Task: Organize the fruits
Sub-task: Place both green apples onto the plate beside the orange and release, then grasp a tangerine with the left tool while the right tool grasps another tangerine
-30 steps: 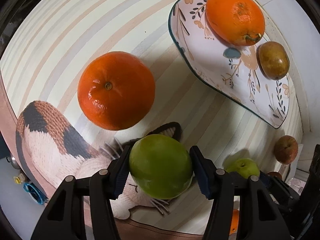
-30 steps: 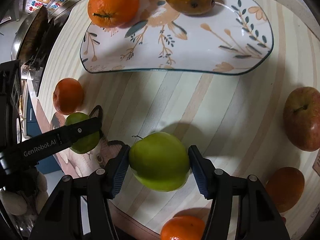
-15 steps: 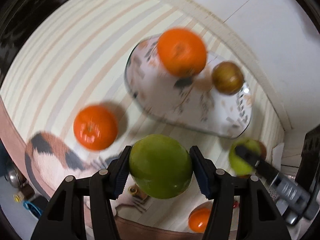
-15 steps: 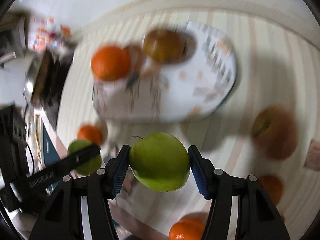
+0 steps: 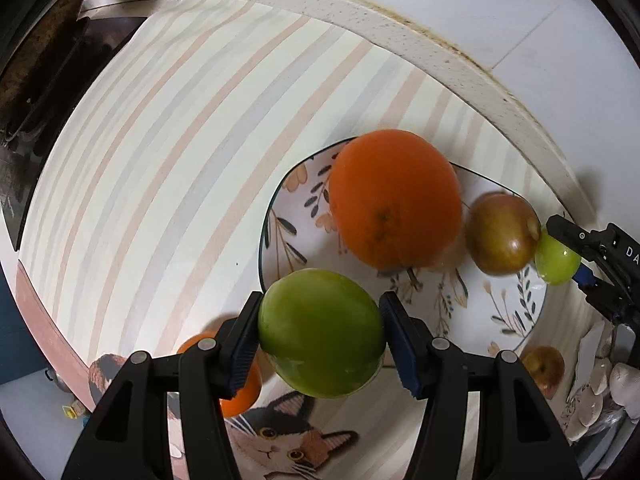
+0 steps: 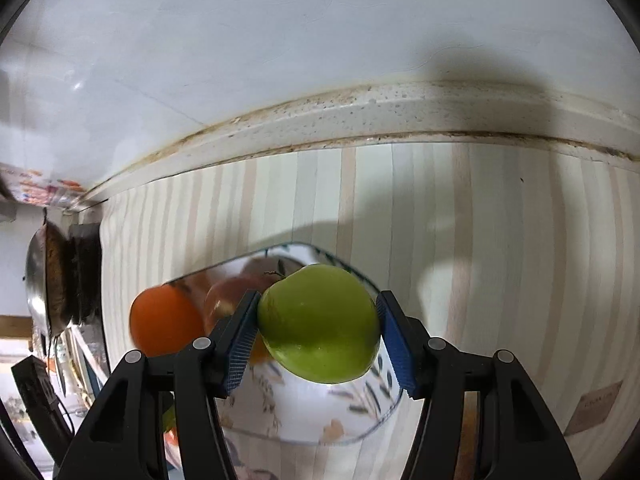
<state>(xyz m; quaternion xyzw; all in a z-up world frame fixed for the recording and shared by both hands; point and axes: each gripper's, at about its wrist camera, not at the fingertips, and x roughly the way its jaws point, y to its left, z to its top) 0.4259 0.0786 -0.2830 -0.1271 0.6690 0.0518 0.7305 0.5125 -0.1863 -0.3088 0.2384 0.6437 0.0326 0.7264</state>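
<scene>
My left gripper (image 5: 320,332) is shut on a green apple (image 5: 320,330) and holds it over the near edge of the floral plate (image 5: 516,312). On the plate lie an orange (image 5: 394,200) and a brownish apple (image 5: 502,234). My right gripper (image 6: 318,330) is shut on another green apple (image 6: 320,328) above the same plate (image 6: 280,412). It shows at the right edge of the left wrist view (image 5: 588,256) with its apple (image 5: 556,258). The orange (image 6: 166,320) and brownish apple (image 6: 226,296) show behind its left finger.
A second orange (image 5: 240,388) lies on the striped mat (image 5: 160,184) behind my left finger, by a cat picture (image 5: 280,440). A small reddish apple (image 5: 542,368) lies right of the plate. The white wall (image 6: 280,60) and counter ledge (image 6: 400,116) are close behind. A pan (image 6: 44,276) stands far left.
Both grippers have lifted their green apples off the mat and carried them forward over the plate. The loose orange has dropped back behind the left finger.
</scene>
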